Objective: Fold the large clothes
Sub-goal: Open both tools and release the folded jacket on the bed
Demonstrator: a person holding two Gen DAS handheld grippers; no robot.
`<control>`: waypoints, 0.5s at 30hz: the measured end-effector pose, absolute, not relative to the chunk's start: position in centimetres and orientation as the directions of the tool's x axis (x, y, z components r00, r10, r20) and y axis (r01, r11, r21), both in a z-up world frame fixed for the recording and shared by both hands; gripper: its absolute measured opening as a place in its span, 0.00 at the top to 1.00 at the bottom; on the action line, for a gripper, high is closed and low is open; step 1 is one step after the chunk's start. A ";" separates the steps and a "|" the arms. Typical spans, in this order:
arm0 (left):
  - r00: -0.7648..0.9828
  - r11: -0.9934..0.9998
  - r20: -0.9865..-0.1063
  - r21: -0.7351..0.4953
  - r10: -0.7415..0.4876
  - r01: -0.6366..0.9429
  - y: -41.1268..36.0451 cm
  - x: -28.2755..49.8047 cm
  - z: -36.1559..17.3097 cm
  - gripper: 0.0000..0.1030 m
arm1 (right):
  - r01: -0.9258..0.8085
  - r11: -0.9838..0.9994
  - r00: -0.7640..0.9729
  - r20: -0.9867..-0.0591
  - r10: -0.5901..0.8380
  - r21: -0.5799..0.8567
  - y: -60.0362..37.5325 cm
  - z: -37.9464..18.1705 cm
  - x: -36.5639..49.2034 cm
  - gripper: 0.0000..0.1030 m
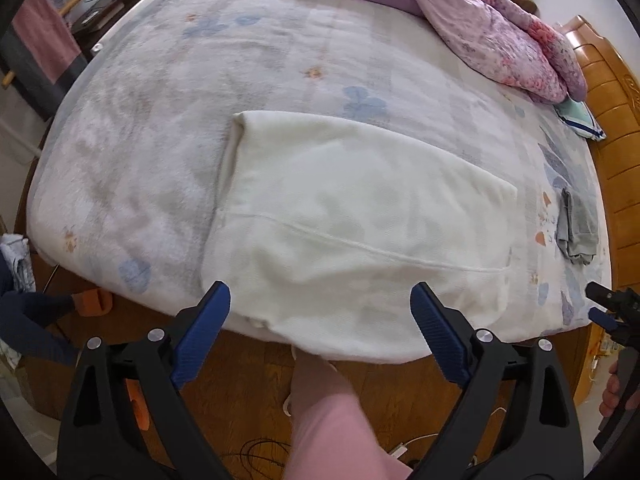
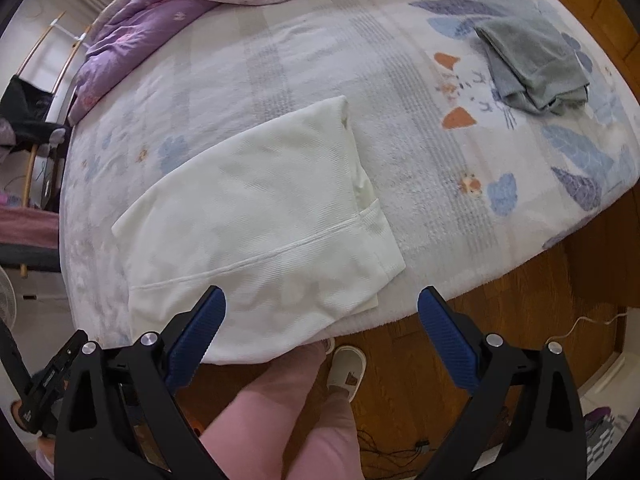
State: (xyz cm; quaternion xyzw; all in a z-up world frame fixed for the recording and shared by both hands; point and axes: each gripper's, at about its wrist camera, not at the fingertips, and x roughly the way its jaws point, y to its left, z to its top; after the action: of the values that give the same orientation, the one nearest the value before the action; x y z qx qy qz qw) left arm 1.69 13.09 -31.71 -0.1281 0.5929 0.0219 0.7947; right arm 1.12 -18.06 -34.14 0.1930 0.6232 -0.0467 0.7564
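Honestly, nearest up: left gripper [image 1: 320, 308] hanging wide open over the bed's edge, nothing between the blue pads; right gripper [image 2: 322, 312] same story, spread apart and empty, pointing steeply down. Just past both, the white garment [image 1: 340, 216] lying folded on the near edge of the bed [image 1: 132, 184], bottom part drooping slightly over the mattress side above pink-trousered legs [image 1: 328, 420] and a slipper [image 2: 348, 368] on the wooden floor [image 2: 520, 280]. Looks like a light, soft knit, thin enough to let the sheet pattern ghost through, so probably floppy, zero stiffness, likely to sag and unfold if lifted from one point. Not fragile, not really slippery on that fuzzy sheet. Best bet for a grip: the two near corners, or the thicker ribbed band [image 2: 380, 240] on the right side where layers stack, pinching all layers together. Seam line [image 1: 360, 244] running across could serve as a fold guide. Further out, a small gray folded cloth [image 2: 536, 68] sitting well apart to the right. Farthest back, a purple floral quilt [image 1: 500, 28] bunched up. No boxes, baskets or bins visible anywhere, so nothing to report on contents.
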 end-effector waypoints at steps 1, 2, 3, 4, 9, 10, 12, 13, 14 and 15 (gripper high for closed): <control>0.290 0.967 -0.949 -0.179 -0.122 -0.180 12.9 2.4 -31.9 0.11 | 0.319 0.918 0.212 -0.962 0.175 0.237 -18.2 -34.4 1.7 0.09; 0.284 0.968 -0.951 -0.177 -0.122 -0.177 12.7 2.9 -32.0 0.11 | 0.327 0.914 0.208 -0.962 0.179 0.240 -18.2 -34.6 2.2 0.09; 0.277 0.969 -0.953 -0.173 -0.121 -0.174 12.5 3.6 -32.2 0.11 | 0.341 0.907 0.201 -0.962 0.187 0.247 -18.4 -34.9 2.8 0.09; 0.268 0.970 -0.956 -0.171 -0.121 -0.170 12.3 4.6 -32.3 0.11 | 0.353 0.900 0.192 -0.961 0.198 0.256 -18.4 -35.2 3.5 0.09; 0.265 0.974 -0.954 -0.180 -0.139 -0.138 11.4 8.0 -32.2 0.11 | 0.386 0.887 0.175 -0.964 0.201 0.255 -19.2 -35.7 5.8 0.09; 0.266 0.975 -0.954 -0.179 -0.140 -0.130 11.2 8.6 -32.3 0.11 | 0.392 0.880 0.181 -0.961 0.211 0.267 -19.5 -35.8 6.3 0.09; 0.247 0.979 -0.958 -0.174 -0.144 -0.105 10.6 10.1 -32.5 0.11 | 0.407 0.863 0.190 -0.952 0.239 0.298 -20.2 -36.1 6.9 0.09; 0.238 0.980 -0.961 -0.171 -0.143 -0.100 10.4 10.5 -32.6 0.11 | 0.415 0.855 0.188 -0.949 0.255 0.312 -20.7 -36.3 7.2 0.09; 0.229 0.981 -0.963 -0.170 -0.144 -0.098 10.1 11.0 -32.7 0.11 | 0.425 0.845 0.181 -0.945 0.273 0.325 -21.1 -36.5 7.4 0.09; 0.226 0.980 -0.963 -0.172 -0.146 -0.100 9.9 11.4 -32.6 0.11 | 0.435 0.835 0.177 -0.941 0.290 0.338 -21.5 -36.8 7.8 0.09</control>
State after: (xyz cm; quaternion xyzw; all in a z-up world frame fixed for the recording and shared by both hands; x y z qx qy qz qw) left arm 11.35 9.87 -32.65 -0.0990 0.6219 -0.0146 0.7767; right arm 7.81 -21.52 -36.77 0.2830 0.6397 -0.0509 0.7129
